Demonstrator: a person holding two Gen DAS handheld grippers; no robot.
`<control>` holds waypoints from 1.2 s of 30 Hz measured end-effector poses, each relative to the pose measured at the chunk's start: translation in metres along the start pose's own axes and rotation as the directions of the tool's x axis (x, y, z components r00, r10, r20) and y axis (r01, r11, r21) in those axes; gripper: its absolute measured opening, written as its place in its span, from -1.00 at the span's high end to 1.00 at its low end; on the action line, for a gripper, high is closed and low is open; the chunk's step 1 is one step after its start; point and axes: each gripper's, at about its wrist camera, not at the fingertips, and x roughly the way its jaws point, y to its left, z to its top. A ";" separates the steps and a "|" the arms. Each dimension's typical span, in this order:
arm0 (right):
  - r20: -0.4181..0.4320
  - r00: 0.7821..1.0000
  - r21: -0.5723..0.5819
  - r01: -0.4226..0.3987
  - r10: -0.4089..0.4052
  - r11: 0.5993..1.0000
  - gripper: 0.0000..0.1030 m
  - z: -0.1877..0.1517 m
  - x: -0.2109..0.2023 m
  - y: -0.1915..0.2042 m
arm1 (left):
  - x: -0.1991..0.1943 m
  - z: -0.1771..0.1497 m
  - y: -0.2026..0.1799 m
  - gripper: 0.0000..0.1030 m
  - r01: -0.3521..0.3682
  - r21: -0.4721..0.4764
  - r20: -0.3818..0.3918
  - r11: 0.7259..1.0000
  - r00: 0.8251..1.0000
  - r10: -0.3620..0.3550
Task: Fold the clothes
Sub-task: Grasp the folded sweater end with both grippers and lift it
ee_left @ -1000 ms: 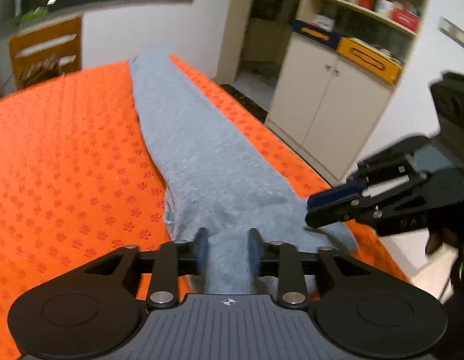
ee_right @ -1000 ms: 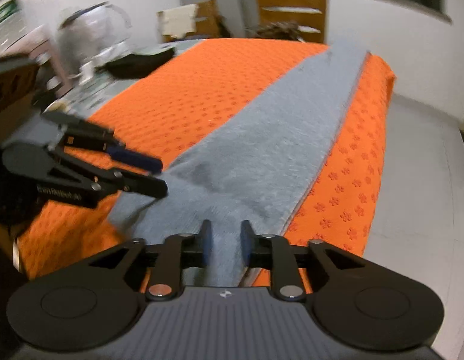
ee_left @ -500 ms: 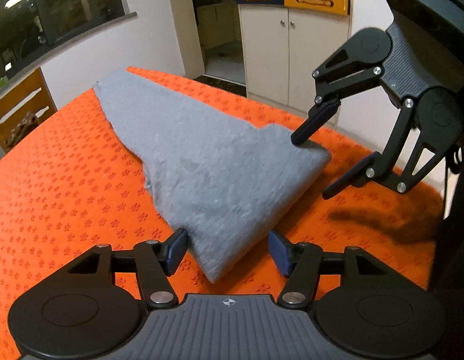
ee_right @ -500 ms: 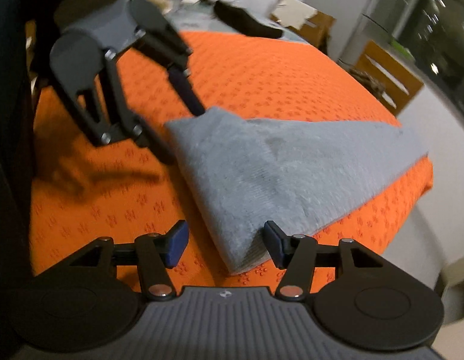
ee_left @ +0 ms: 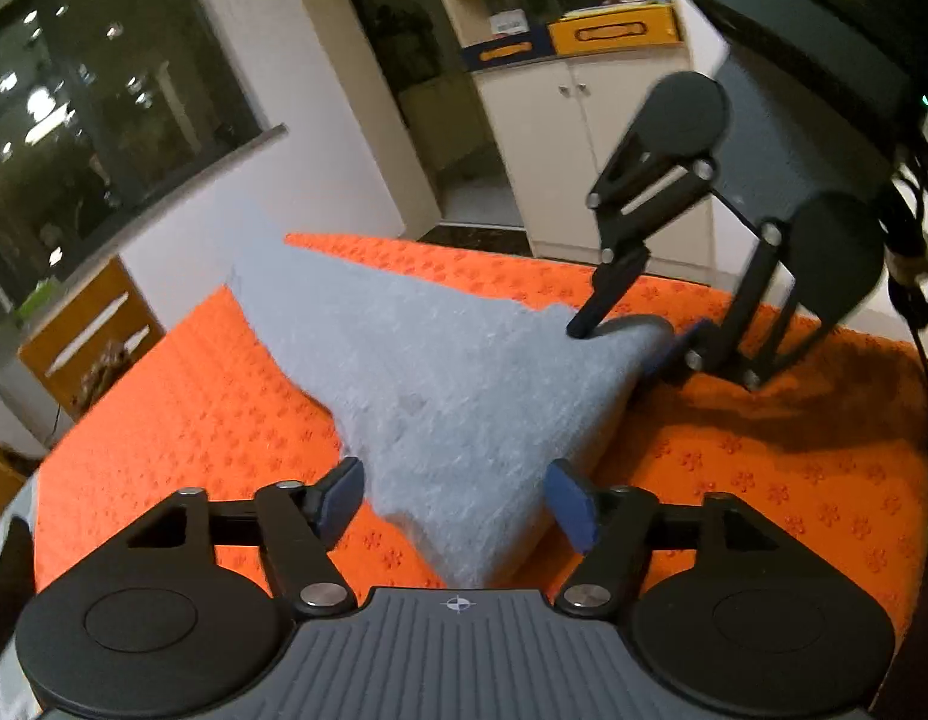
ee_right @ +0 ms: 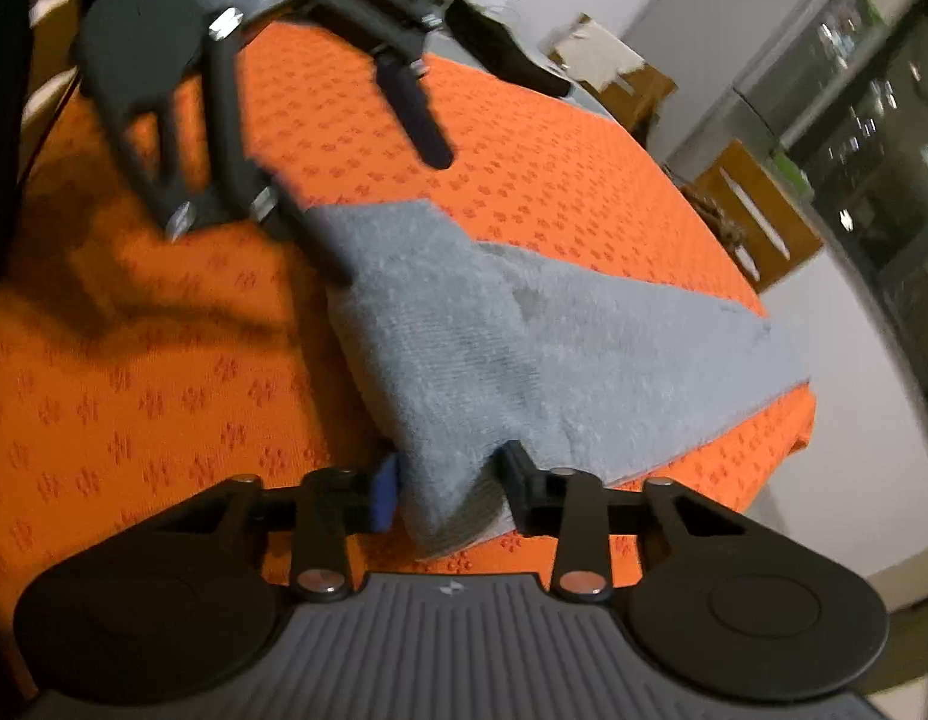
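cloth [ee_left: 452, 396] folded on tabletop [ee_left: 182, 414], more folds likely left | left tongs [ee_left: 458, 501] wide, empty | right tongs [ee_right: 449, 489] around corner, grip unclear

Open orange patterned tablecloth [ee_left: 182, 396] is being left free on the left of the folded grey fleece garment [ee_left: 458, 384]; its near corners are being straddled by the left gripper [ee_left: 458, 498] and right gripper [ee_right: 449, 480]
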 end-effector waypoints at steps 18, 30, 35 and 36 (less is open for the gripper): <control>0.066 0.995 0.099 -0.081 0.075 0.992 -0.14 0.006 -0.011 -0.029 | 0.027 0.003 0.007 0.44 0.024 -0.009 -0.013 1.000 1.000 -0.024; 0.083 0.996 -0.106 -0.020 0.028 0.994 0.42 0.005 0.015 -0.023 | 0.042 -0.007 0.008 0.05 0.043 0.071 -0.059 0.997 0.997 -0.039; 0.065 0.998 -0.049 -0.017 0.020 0.999 0.44 0.008 0.000 -0.021 | 0.031 -0.002 0.010 0.47 0.040 0.076 -0.002 0.996 0.999 -0.040; 0.067 0.998 -0.031 -0.016 0.018 0.999 0.44 0.009 -0.005 -0.021 | 0.027 -0.001 0.010 0.48 0.042 0.081 0.008 0.996 0.999 -0.043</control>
